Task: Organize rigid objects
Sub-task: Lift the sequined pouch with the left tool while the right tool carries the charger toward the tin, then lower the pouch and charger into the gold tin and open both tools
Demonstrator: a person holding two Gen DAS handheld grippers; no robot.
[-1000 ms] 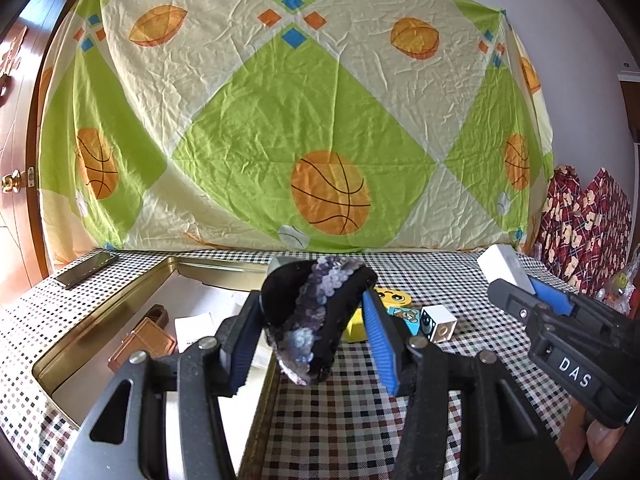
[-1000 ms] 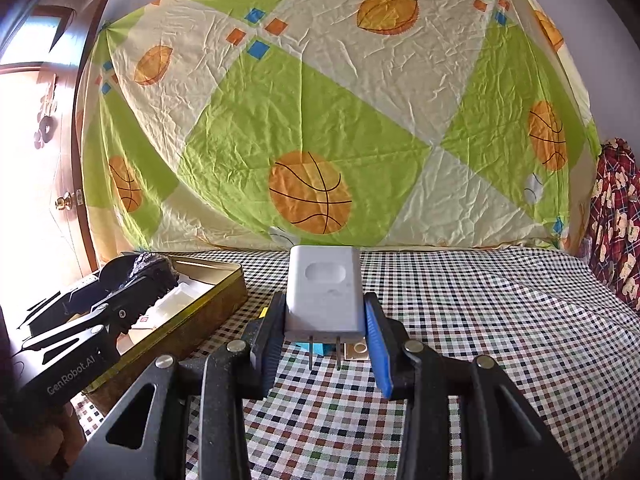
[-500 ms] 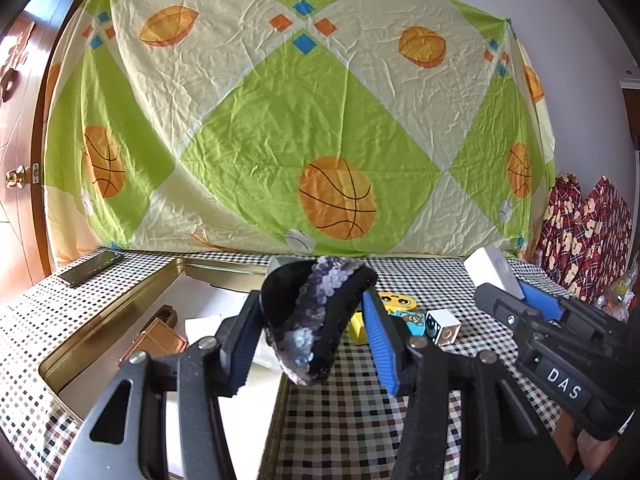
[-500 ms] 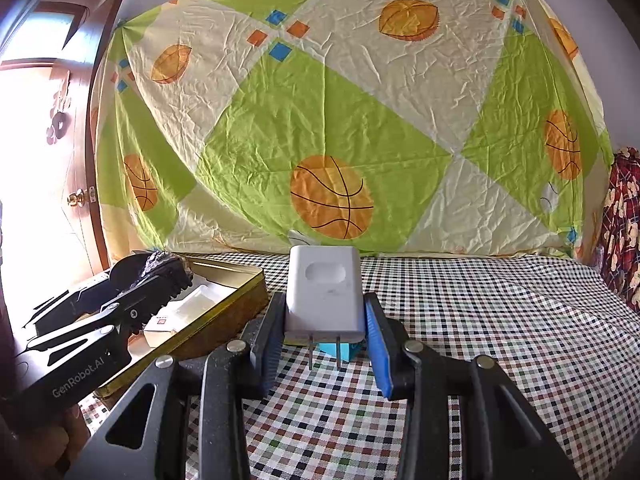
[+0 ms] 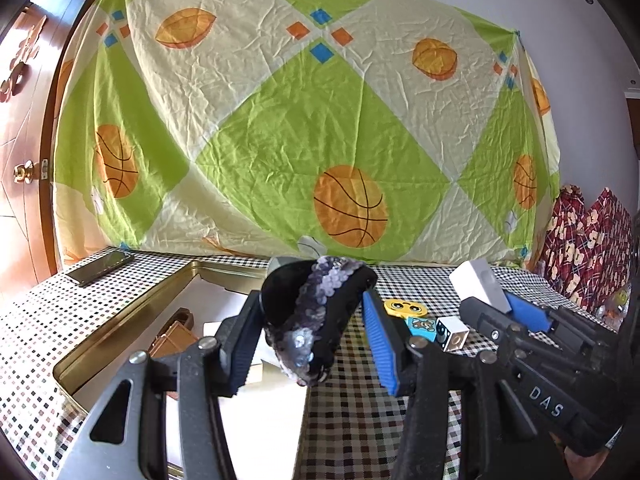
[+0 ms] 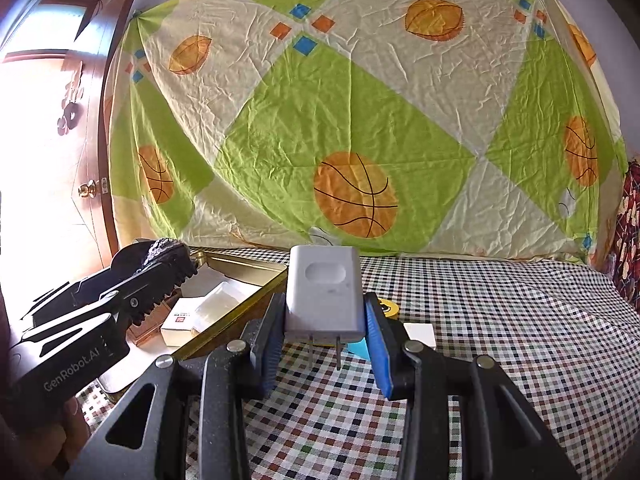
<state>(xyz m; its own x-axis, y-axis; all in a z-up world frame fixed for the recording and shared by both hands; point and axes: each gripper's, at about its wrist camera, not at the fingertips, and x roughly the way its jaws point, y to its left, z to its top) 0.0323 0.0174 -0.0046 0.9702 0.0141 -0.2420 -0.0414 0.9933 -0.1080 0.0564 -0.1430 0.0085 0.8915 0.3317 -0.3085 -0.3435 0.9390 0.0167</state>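
My left gripper [image 5: 310, 344] is shut on a black sequined hair clip [image 5: 316, 312] and holds it above the right edge of a gold metal tin [image 5: 132, 316]. It also shows in the right wrist view [image 6: 160, 272] at the left. My right gripper [image 6: 324, 340] is shut on a white plug charger [image 6: 324, 292], prongs down, held above the checkered table [image 6: 500, 320]. The charger also shows in the left wrist view [image 5: 478, 286] at the right. The tin [image 6: 240, 268] holds a brown box [image 5: 172, 334] and a white box [image 6: 180, 322].
A yellow smiley piece [image 5: 405, 307], a blue tile [image 5: 421, 327] and a white cube [image 5: 452, 332] lie on the table to the right of the tin. A dark phone [image 5: 100, 268] lies at the far left. A patterned sheet [image 5: 280, 120] hangs behind. A wooden door [image 5: 24, 120] stands at left.
Both grippers have risen a little and drawn slightly closer to each other, each with its object still held. The table objects have not moved.
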